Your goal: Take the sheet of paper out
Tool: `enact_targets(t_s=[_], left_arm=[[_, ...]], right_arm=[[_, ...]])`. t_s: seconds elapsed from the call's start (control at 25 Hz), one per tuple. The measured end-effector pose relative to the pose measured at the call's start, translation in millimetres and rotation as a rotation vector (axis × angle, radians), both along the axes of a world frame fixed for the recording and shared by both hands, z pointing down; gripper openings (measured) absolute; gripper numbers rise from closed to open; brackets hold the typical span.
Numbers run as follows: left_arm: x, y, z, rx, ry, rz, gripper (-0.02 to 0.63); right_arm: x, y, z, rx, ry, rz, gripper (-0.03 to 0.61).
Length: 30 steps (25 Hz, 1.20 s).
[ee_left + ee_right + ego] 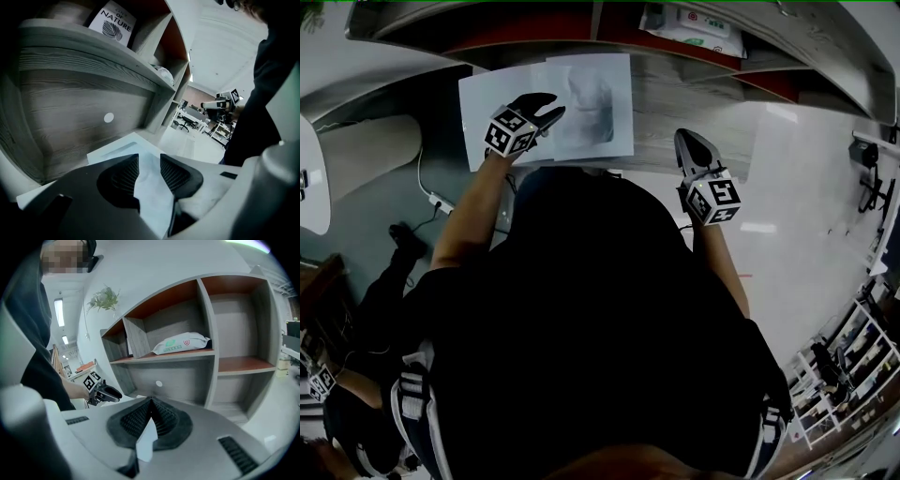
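The sheet of paper [591, 112] lies flat on the wooden ledge [694, 103] at the foot of the shelf unit [213, 310]. It is near the ledge's left end, and its left edge reaches past the wood; a grey print covers its right part. It is in no compartment, so I judge that it is already out of the shelf. The left gripper [548, 110] hovers just over the sheet's middle, pointing downward. Its jaws stand well apart, and the white paper shows in the gap between them, but the pads do not press on it, so this gripper holds nothing. Open jaws over a flat sheet fit either a sheet just laid down or one not yet pinched; I cannot tell which. The right gripper [151, 401] waits apart, near the ledge's front edge and to the right of the sheet. Its jaw tips meet and grip nothing that I can name, which fits a hand with no work at this moment. As for the compartments, an upper one holds a book [112, 22] with a leaf and the word NATURE on its cover. Another holds a white soft packet [180, 344] with a green mark, lying on its board.
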<state>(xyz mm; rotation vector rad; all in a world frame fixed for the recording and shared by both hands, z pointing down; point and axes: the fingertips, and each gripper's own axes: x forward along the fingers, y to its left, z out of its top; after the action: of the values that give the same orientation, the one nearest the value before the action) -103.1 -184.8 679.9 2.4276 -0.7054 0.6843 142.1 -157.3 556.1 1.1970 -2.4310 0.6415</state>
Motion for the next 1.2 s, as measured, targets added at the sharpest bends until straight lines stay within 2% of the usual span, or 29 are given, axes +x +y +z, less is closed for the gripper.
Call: enact_targets(t_s=[0.16, 0.44, 0.76, 0.96, 1.2], left_arm=[[4.8, -2.8, 15.0, -0.017, -0.014, 0.004, 0.144], [9.5, -1.2, 53.5, -0.096, -0.047, 0.014, 0.169], [11.2, 0.3, 87.7, -0.114, -0.102, 0.0, 0.183], [3.7, -8.3, 106.8, -0.123, -0.123, -0.065, 0.183], [4.8, -8.4, 123.7, -0.127, -0.167, -0.077, 0.186]], right_arm=[[9.0, 11.0, 10.8, -0.032, 0.005, 0.022, 0.012], [19.9, 19.1, 19.8, -0.061, 0.017, 0.048, 0.012], [30.9, 26.5, 22.3, -0.076, 0.034, 0.057, 0.012], [33.9, 26.9, 21.5, -0.078, 0.034, 0.072, 0.012], [37.8, 30.5, 19.7, -0.083, 0.034, 0.087, 0.012]])
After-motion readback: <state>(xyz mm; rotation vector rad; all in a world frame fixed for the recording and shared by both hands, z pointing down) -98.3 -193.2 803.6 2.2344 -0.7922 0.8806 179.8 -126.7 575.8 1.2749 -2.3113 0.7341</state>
